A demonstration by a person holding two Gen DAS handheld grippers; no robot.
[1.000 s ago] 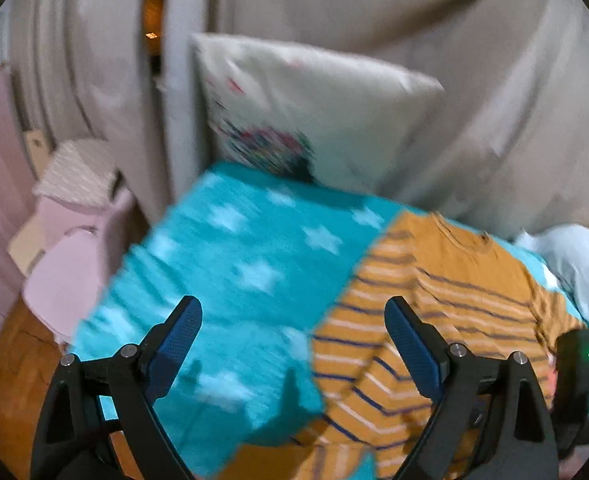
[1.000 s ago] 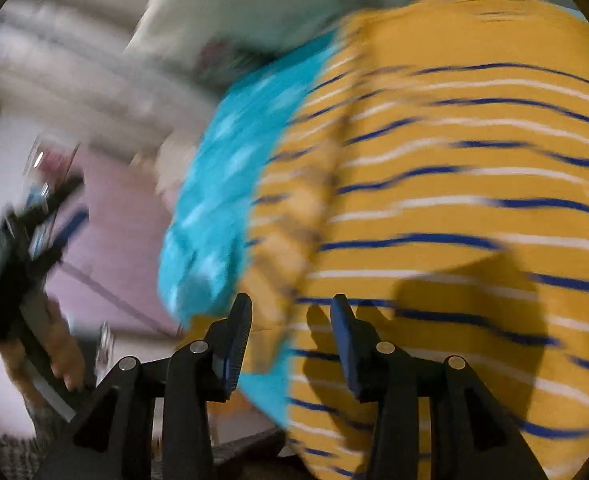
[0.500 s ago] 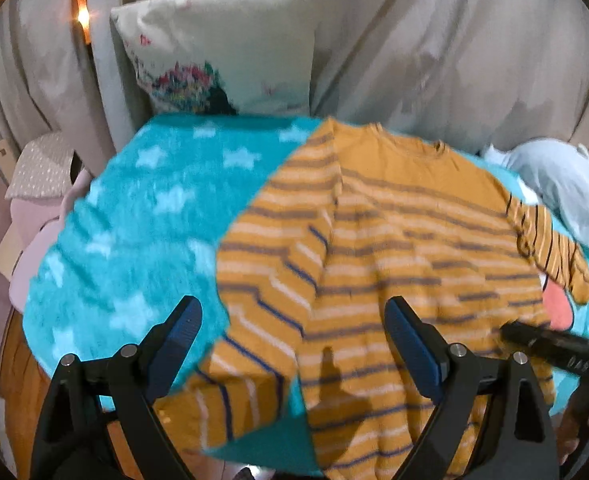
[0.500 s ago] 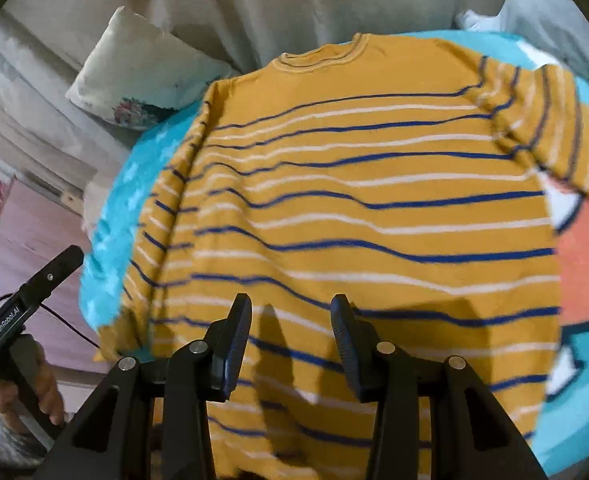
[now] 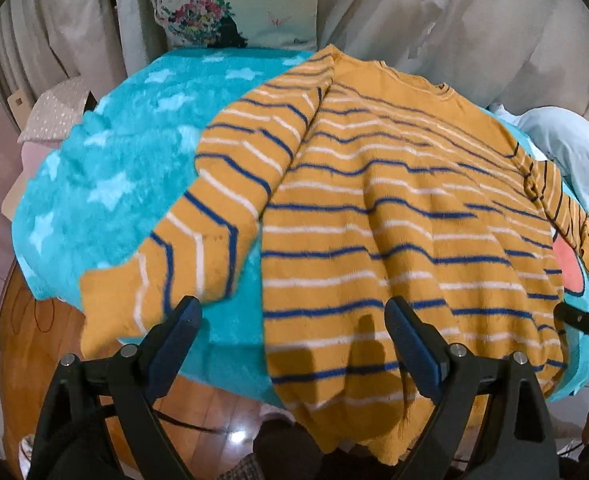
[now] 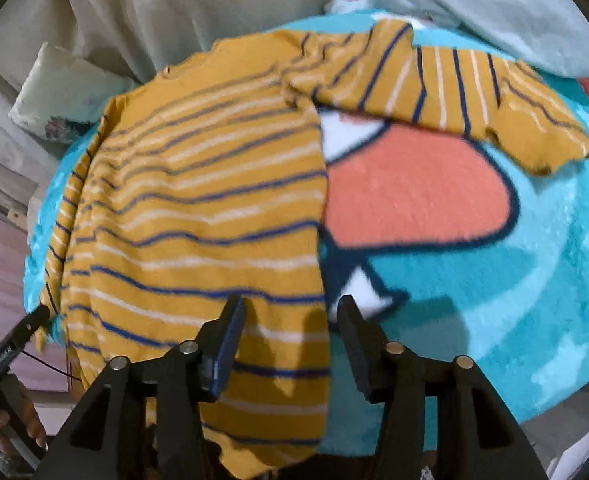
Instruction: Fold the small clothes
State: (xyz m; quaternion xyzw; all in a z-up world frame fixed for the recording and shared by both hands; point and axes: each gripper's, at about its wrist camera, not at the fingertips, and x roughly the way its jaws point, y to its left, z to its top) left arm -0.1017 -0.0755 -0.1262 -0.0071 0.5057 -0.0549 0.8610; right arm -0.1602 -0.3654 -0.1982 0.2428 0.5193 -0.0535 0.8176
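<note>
Mustard sweater (image 5: 394,216) hem (lower edge cropped)

I'm looking at a bedroom at home: a teal star-print blanket (image 5: 106,168) covers the bed, a floral pillow (image 5: 230,4) leans against beige curtains (image 5: 454,20), above wooden flooring (image 5: 26,344).

Both wrist views near the hem, facing across the shared striped sweater (image 5: 394,208) toward curtains (image 6: 182,4)

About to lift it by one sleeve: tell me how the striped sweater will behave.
The striped sweater will probably sag and drape, since it already wrinkles and hangs limply over the edge. It may drag on the fuzzy teal blanket. Likely light.
</note>
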